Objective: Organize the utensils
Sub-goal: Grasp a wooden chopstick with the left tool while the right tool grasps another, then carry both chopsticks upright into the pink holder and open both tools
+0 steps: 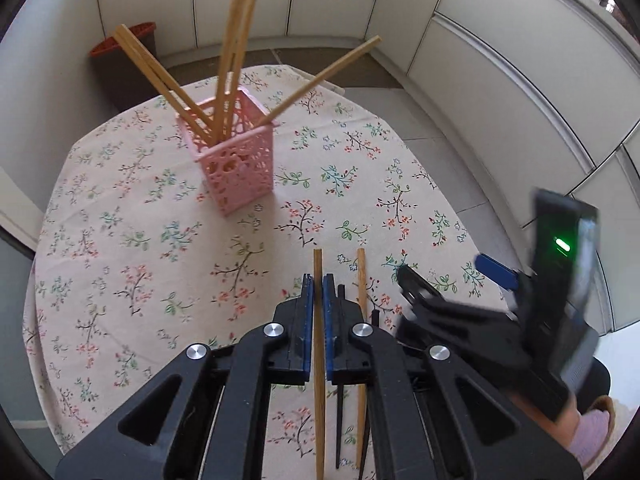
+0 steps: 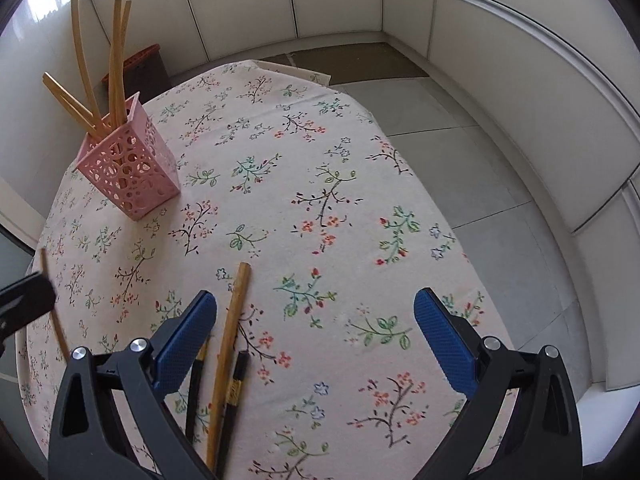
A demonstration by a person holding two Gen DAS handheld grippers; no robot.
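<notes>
Near the worktop's front edge, left jaws pinching one chopstick, right jaws spread empty; risks twisting loose before reaching pink holder.

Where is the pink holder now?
In both wrist views the pink holder stands upright on the floral tablecloth, far left side, with wooden chopsticks inside.

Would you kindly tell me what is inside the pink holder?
The pink holder has several wooden chopsticks standing inside, leaning apart. Their lower ends show only partly through its perforated walls, so anything at the bottom cannot be seen.
</notes>
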